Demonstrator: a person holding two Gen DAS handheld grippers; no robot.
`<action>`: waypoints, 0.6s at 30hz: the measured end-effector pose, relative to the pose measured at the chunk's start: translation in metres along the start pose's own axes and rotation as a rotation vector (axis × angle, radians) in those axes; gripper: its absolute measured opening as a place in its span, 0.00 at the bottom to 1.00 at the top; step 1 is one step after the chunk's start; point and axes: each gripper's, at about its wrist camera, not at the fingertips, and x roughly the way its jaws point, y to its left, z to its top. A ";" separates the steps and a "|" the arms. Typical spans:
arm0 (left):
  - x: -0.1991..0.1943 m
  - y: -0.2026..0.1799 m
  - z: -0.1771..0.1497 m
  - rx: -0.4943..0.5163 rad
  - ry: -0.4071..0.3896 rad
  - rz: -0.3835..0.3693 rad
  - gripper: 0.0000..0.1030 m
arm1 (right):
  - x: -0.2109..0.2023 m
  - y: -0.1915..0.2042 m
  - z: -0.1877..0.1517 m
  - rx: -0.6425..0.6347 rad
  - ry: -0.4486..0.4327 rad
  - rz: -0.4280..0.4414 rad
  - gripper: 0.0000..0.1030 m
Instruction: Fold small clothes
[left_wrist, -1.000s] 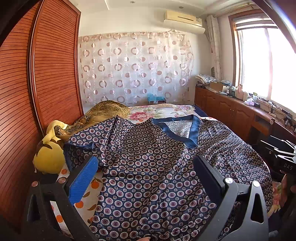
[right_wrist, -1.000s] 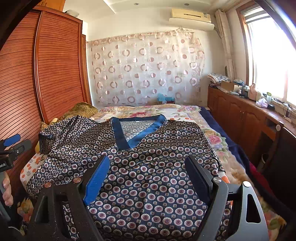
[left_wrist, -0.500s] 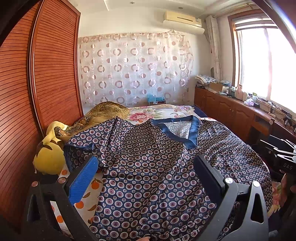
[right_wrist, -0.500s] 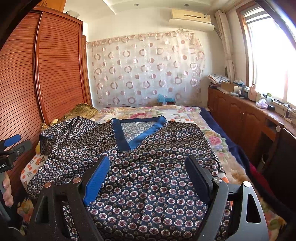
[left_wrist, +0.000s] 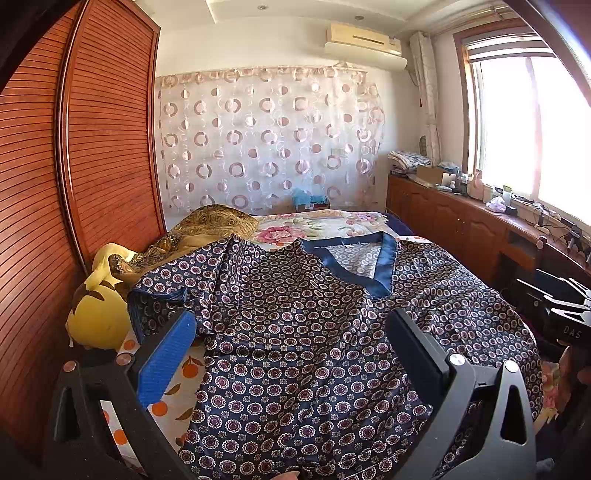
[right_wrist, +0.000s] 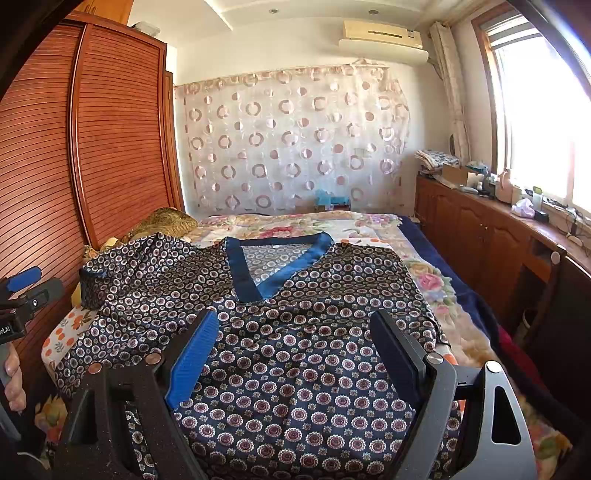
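Left gripper (left_wrist: 291, 328) fingers spread wide, right gripper (right_wrist: 291, 330) fingers likewise apart, both empty

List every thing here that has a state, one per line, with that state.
Shirt: spread flat on the bed, front up, not yet folded; one sleeve bunched at the wardrobe side.
Left claw: open, empty, above the shirt.
Right claw: open, empty, above the shirt.
Wardrobe doors: shut.
Curtain: drawn across the far wall.
Cabinet doors: shut.
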 end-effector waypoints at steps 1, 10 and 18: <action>0.000 0.000 0.000 0.000 0.000 0.000 1.00 | 0.000 0.000 0.000 0.000 -0.001 0.000 0.83; 0.000 -0.001 0.000 0.000 0.000 0.000 1.00 | 0.000 0.000 0.000 -0.001 -0.002 0.003 0.83; 0.009 0.006 -0.005 -0.011 0.032 0.015 1.00 | 0.010 0.000 -0.002 -0.003 0.004 0.033 0.83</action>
